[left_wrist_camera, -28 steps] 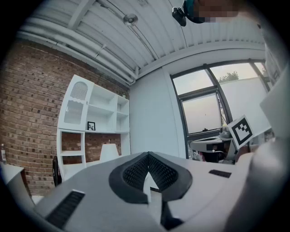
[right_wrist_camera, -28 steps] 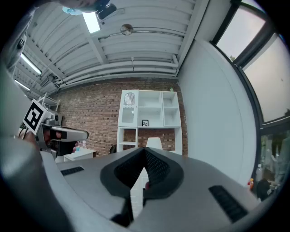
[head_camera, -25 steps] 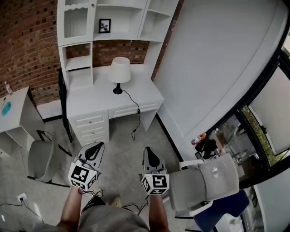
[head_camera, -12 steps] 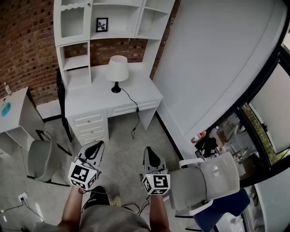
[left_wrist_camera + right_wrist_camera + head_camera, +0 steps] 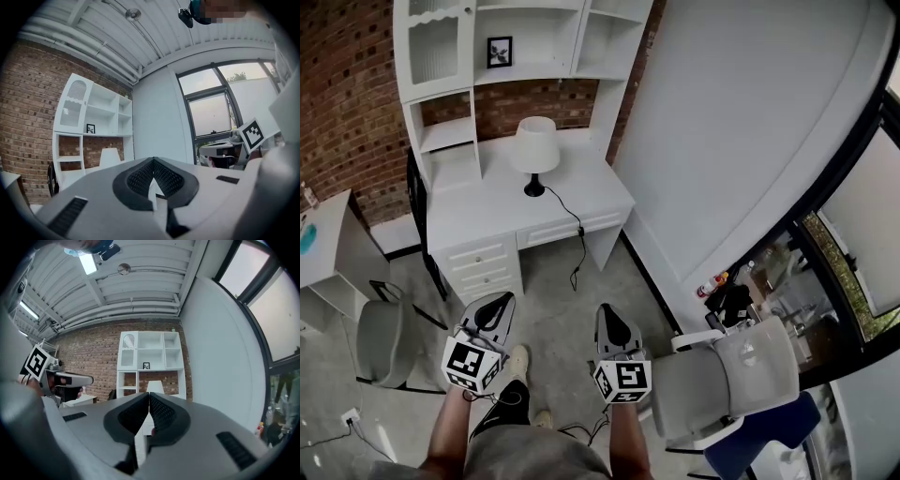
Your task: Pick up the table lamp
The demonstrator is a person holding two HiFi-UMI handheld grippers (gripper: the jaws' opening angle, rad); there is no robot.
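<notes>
The table lamp (image 5: pixel 534 150), with a white shade and a black base, stands on the white desk (image 5: pixel 487 220) against the brick wall, well ahead of both grippers. Its black cord (image 5: pixel 579 246) hangs over the desk's front edge. My left gripper (image 5: pixel 498 303) and right gripper (image 5: pixel 608 313) are held side by side over the floor, both shut and empty, pointing level toward the desk. In the left gripper view the lamp (image 5: pixel 109 157) shows far off, left of the shut left gripper (image 5: pixel 153 161). In the right gripper view the lamp (image 5: pixel 154 386) sits just above the shut right gripper (image 5: pixel 149 394).
A white shelf unit (image 5: pixel 450 56) with a small framed picture (image 5: pixel 499 52) rises over the desk. A dark chair (image 5: pixel 416 202) stands at the desk's left; grey chairs (image 5: pixel 382 342) (image 5: pixel 736 375) flank me. A small white table (image 5: pixel 333 258) is far left, a white wall (image 5: pixel 741 131) right.
I have stepped toward the desk: a foot has come forward between the grippers, and the desk and lamp have slid left in the head view. Both grippers stay shut.
</notes>
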